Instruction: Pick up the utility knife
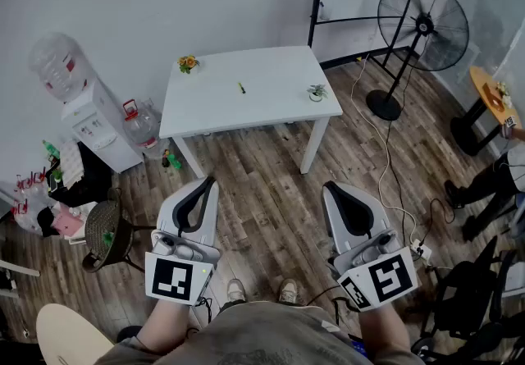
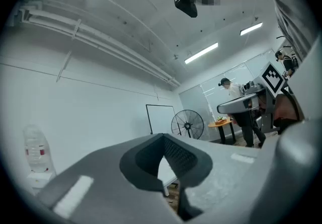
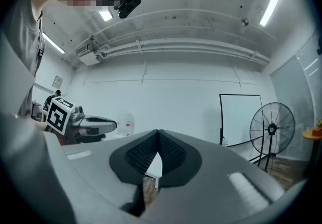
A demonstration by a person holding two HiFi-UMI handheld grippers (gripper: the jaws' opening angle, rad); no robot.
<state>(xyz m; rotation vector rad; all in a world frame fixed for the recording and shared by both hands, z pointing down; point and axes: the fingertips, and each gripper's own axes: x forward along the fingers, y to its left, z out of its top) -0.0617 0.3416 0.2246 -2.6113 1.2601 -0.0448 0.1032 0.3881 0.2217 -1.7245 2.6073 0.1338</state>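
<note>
A small green utility knife (image 1: 241,88) lies near the middle of the white table (image 1: 271,109), far ahead of me in the head view. Both grippers hang low near my body, well short of the table and over the wooden floor. My left gripper (image 1: 210,181) has its jaws pressed together with nothing between them, and the tips meet in the left gripper view (image 2: 163,136). My right gripper (image 1: 330,187) is likewise shut and empty (image 3: 158,131). The knife is not visible in either gripper view.
On the table stand a small orange flower pot (image 1: 189,64) and a little plant (image 1: 317,93). A standing fan (image 1: 422,25) and a trailing cable (image 1: 385,150) are at the right, a water dispenser (image 1: 89,116) at the left. A person's legs (image 1: 484,187) show at the far right.
</note>
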